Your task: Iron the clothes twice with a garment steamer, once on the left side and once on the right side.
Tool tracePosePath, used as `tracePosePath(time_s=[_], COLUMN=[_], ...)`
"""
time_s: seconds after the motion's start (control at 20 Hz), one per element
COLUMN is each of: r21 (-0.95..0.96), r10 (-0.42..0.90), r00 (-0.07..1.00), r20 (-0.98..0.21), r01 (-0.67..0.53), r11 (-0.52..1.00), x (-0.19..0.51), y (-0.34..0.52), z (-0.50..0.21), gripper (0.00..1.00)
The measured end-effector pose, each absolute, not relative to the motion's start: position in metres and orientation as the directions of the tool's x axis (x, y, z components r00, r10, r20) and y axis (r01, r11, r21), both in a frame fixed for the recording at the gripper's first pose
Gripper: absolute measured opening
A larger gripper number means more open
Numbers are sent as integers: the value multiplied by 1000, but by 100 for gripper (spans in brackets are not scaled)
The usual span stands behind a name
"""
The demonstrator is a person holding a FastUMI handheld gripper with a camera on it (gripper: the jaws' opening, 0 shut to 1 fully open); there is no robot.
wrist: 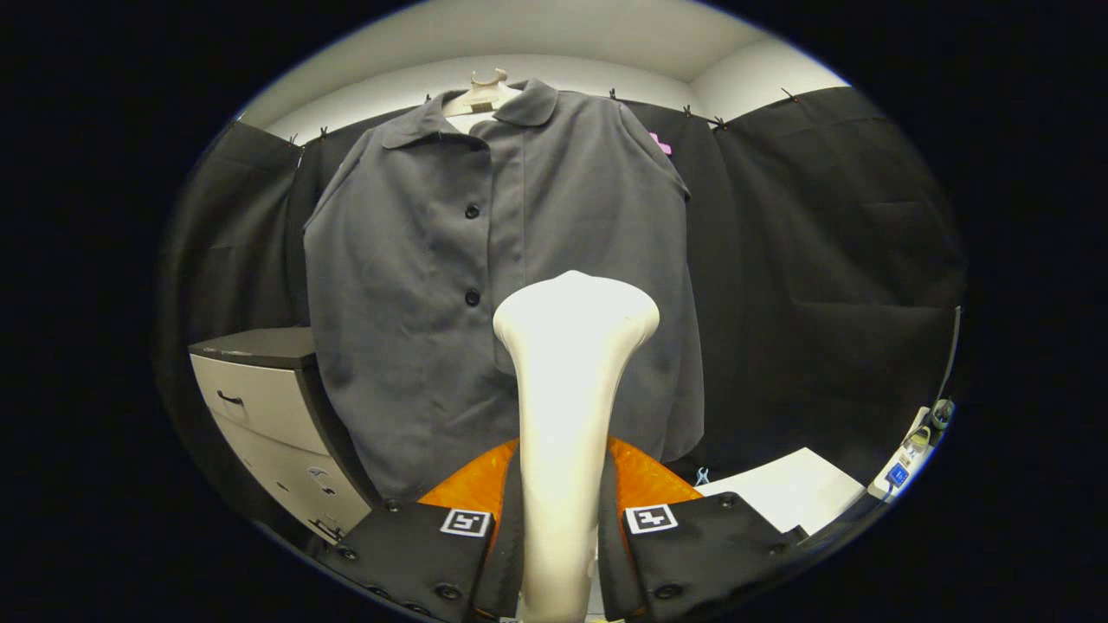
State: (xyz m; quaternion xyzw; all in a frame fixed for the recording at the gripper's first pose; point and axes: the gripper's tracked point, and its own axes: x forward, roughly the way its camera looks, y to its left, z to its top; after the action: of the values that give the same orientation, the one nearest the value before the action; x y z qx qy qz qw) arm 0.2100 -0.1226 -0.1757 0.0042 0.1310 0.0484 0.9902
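Observation:
A grey button-up shirt [511, 268] hangs on a pale hanger [486, 90] against the booth's black wall, front side toward me. My gripper [561, 519] is shut on the white garment steamer [567, 389], whose neck runs up between both black fingers [415, 545]. The steamer's wide head [576, 311] stands in front of the shirt's lower middle, just right of the button line. I cannot tell whether the head touches the cloth.
A grey drawer cabinet [268, 407] stands to the left, beside the shirt's hem. An orange object [645, 480] sits low behind the fingers. To the right lie a white board [792, 489] and a white power strip [909, 459].

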Motion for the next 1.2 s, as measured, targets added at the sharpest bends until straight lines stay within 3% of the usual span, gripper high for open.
tracePosePath(time_s=[1.2], r21=[50], r10=[244], r00=[969], r20=[-46], r01=[-241], r11=[969], x=[98], y=[-51], z=[-46], gripper=[43])
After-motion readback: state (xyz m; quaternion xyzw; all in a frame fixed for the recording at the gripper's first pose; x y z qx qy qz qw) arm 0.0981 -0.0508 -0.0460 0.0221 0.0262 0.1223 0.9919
